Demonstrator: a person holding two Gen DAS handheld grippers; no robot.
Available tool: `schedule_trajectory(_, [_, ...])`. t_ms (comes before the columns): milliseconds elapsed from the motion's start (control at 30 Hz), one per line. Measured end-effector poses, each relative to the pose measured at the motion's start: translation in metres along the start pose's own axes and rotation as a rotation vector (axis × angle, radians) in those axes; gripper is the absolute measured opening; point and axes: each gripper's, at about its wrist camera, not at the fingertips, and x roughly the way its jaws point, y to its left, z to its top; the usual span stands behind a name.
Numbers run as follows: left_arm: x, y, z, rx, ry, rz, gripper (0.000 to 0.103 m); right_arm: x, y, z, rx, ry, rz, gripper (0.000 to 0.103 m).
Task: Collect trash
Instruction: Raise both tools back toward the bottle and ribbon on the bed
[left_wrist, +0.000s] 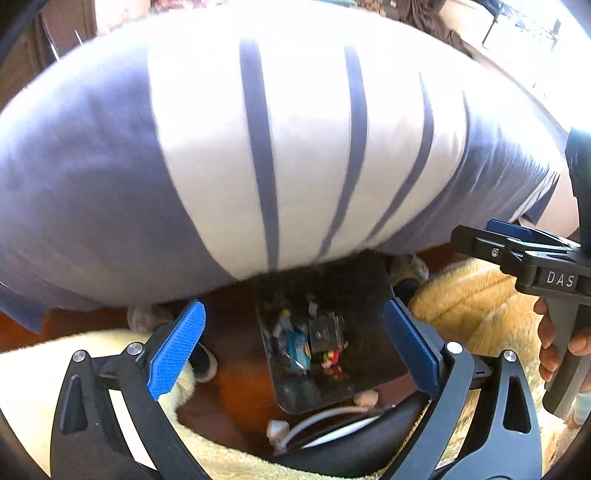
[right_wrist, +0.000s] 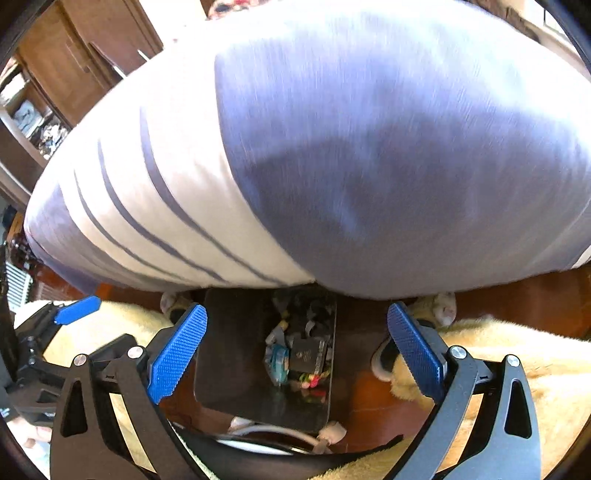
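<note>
Both views are filled across the upper two-thirds by a large pillow, white with blue-grey stripes and solid blue-grey ends, blurred. Left gripper: blue ribbed pads spread wide, nothing between them. Right gripper: likewise spread wide and holding nothing; it also shows at the right edge of the left wrist view, where white letters "DAS" read on its black body, a hand around its handle. Below the pillow, lower centre of each frame, a dark glossy tray sits on reddish-brown wood floor. The trash lies in a heap on that tray: a teal wrapper, a dark square packet with unreadable print, small red and green bits. Cream fleecy fabric flanks the tray on both sides. White cable runs along the bottom edge.
</note>
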Motion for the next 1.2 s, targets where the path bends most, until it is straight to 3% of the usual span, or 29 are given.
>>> schedule_trajectory(300, [-0.061,0.012,0.04,0.001,-0.168,0.06,0.093,-0.055,0.013,0.04,-0.069,-0.165,-0.035,0.099])
schedule_trajectory(633, [-0.096,0.038,0.101,-0.026,-0.286,0.12,0.093,-0.079,0.031,0.098,-0.154,-0.257,-0.059,0.099])
schedule_trajectory(867, [-0.094,0.063,0.141,-0.029,-0.295,0.149,0.093,-0.075,0.045,0.142,-0.185,-0.27,-0.061,0.099])
schedule_trajectory(1200, [-0.058,0.099,0.205,-0.037,-0.246,0.167,0.093,-0.037,0.061,0.219,-0.205,-0.251,-0.06,0.099])
